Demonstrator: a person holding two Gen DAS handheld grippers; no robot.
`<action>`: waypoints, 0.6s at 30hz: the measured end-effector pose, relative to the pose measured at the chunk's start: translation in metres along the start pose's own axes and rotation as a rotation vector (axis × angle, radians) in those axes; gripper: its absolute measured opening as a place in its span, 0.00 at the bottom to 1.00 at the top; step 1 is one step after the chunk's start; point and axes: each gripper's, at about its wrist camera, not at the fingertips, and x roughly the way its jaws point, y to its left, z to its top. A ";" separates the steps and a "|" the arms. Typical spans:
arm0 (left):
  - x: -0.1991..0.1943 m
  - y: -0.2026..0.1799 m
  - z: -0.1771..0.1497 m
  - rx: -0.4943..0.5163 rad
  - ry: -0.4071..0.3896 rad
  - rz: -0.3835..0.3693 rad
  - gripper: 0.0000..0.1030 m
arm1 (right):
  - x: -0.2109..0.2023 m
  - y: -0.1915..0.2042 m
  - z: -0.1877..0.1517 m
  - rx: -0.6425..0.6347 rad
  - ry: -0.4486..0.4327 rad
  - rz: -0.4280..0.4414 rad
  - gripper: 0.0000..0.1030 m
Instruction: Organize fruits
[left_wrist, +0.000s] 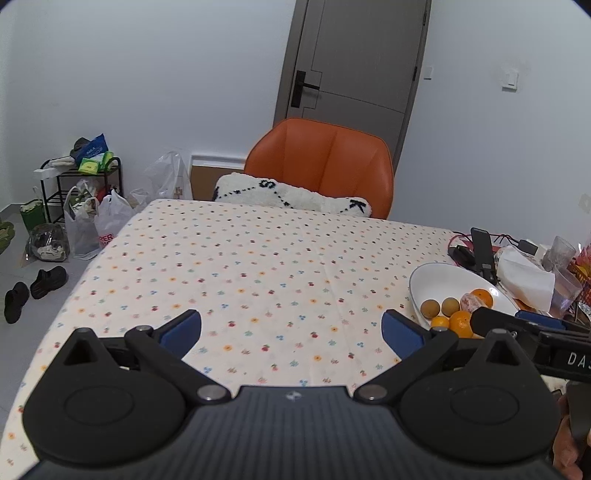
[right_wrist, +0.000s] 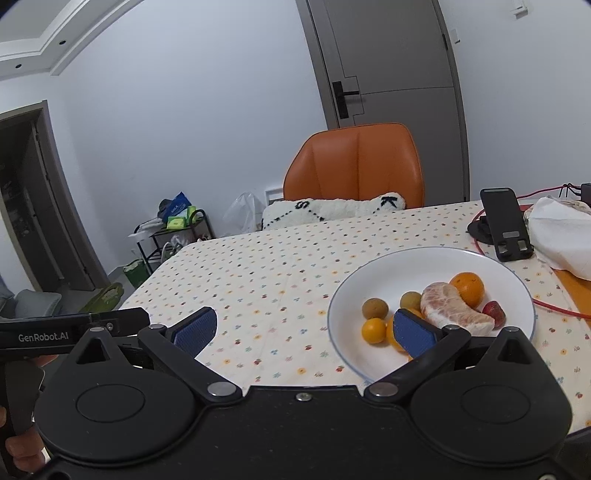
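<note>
White plate (right_wrist: 369, 280) of fruit, seemingly under right gripper (right_wrist: 306, 328).

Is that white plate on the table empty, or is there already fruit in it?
Not empty. The white plate holds an orange, a peeled citrus piece and several small round fruits.

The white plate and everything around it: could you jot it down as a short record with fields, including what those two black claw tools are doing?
Surface: table under a spotted cloth
Plate: white plate, at the right side
Fruit on plate: orange, peeled citrus piece, two brownish round fruits, small orange fruit, a red piece
Left gripper: open, holding nothing, above bare cloth
Right gripper: open, holding nothing, one finger over the plate's near side
Behind table: orange chair
</note>
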 end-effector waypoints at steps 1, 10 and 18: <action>-0.003 0.001 0.000 0.000 -0.003 0.004 1.00 | -0.002 0.001 0.000 0.003 0.000 0.004 1.00; -0.036 0.012 -0.002 -0.008 -0.045 0.045 1.00 | -0.016 0.016 -0.004 -0.020 0.009 0.044 1.00; -0.059 0.015 -0.006 0.003 -0.066 0.074 1.00 | -0.028 0.024 -0.006 -0.028 0.016 0.064 1.00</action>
